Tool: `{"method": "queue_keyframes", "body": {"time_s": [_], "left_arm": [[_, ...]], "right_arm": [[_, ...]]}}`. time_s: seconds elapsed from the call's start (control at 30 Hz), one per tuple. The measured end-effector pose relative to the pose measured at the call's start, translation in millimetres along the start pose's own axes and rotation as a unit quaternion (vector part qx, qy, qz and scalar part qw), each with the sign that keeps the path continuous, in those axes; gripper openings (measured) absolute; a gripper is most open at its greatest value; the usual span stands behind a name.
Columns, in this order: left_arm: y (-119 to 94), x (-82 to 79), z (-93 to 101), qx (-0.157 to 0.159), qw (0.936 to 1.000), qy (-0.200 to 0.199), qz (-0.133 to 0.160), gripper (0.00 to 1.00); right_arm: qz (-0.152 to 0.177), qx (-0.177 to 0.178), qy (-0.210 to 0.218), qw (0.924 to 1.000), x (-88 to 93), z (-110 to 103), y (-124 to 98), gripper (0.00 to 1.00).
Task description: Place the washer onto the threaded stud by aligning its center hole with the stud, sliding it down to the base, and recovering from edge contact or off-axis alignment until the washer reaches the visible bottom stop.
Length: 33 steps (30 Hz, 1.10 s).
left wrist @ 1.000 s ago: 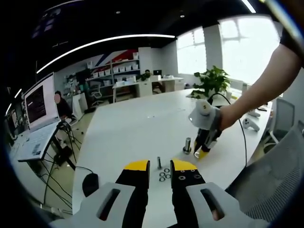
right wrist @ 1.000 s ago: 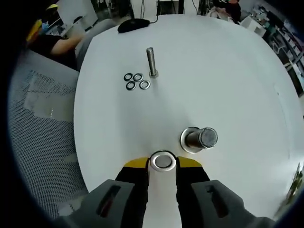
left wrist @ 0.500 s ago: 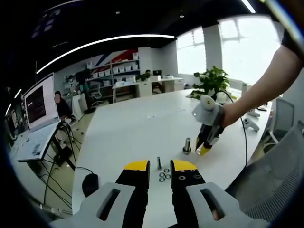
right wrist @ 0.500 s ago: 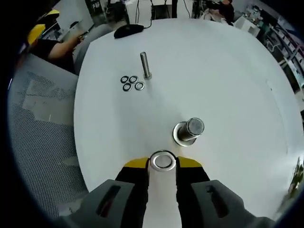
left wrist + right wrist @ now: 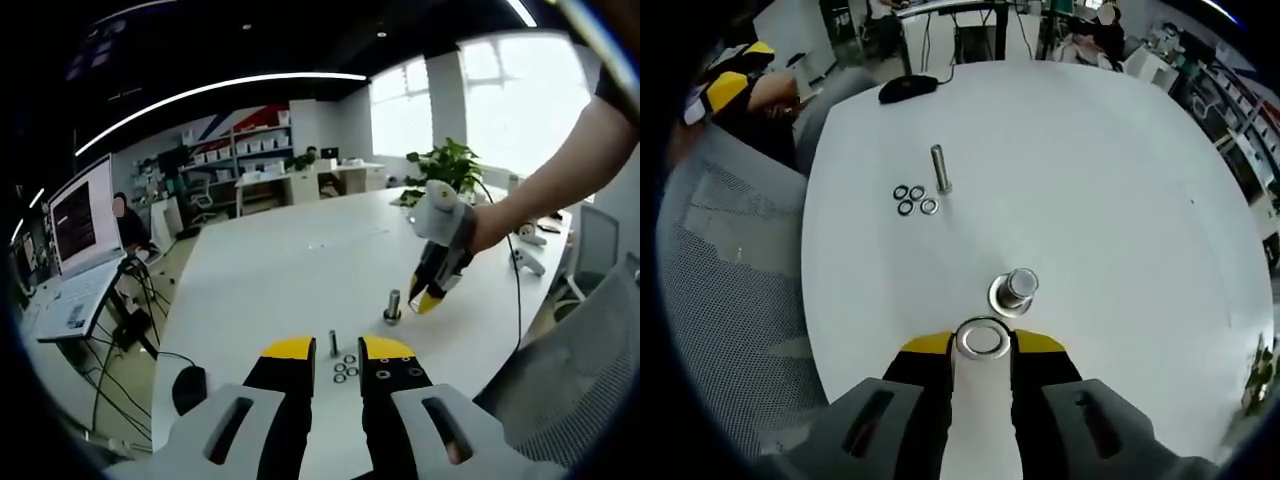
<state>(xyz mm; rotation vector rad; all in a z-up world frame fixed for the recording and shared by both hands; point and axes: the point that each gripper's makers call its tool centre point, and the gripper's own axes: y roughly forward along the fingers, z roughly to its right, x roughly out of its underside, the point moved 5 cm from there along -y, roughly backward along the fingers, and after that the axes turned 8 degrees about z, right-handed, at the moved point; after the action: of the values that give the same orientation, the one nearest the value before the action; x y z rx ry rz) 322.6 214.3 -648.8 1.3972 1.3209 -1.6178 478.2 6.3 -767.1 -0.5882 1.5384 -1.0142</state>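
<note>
right tool [image 5: 983, 342] clamps washer [image 5: 982, 338] | above table [image 5: 1090, 200] | near stud [image 5: 1015, 290]

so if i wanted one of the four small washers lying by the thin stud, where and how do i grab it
Take the small washers by the outer rim, coming straight down from above. They lie flat on the table in a tight cluster beside the thin stud, so pick an outer one, jaws across its free edges, on the side away from the stud.

Washer [image 5: 982, 340] just before large stud [image 5: 1016, 288], four washers [image 5: 914, 199] beside thin stud [image 5: 938, 168]

Open laptop [image 5: 75, 290], potted plant [image 5: 447, 170] (by window), black mouse [image 5: 906, 88].
</note>
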Motion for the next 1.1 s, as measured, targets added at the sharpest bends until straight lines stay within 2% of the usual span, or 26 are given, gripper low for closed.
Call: {"method": "queue_keyframes", "body": {"time_s": [0.37, 0.53, 0.7, 0.87, 1.1], "left_arm": [[-1, -0.3, 0.3, 0.000, 1.0000, 0.000, 0.000, 0.15], [-1, -0.4, -0.1, 0.000, 1.0000, 0.000, 0.001, 0.15], [-1, -0.1, 0.6, 0.000, 1.0000, 0.001, 0.000, 0.15], [-1, 0.1, 0.1, 0.000, 1.0000, 0.000, 0.000, 0.15], [-1, 0.0, 0.6, 0.000, 1.0000, 0.000, 0.001, 0.15]], "right_arm": [[0.023, 0.017, -0.016, 0.9995, -22.3, 11, -16, 0.22], [0.025, 0.017, -0.032, 0.9990, -32.1, 12, -13, 0.22], [0.019, 0.013, -0.042, 0.9989, -39.2, 12, -5, 0.22], [-0.007, 0.011, -0.056, 0.9983, -35.5, 15, 2, 0.22], [-0.014, 0.009, -0.055, 0.9984, -36.3, 18, 4, 0.22]]}}
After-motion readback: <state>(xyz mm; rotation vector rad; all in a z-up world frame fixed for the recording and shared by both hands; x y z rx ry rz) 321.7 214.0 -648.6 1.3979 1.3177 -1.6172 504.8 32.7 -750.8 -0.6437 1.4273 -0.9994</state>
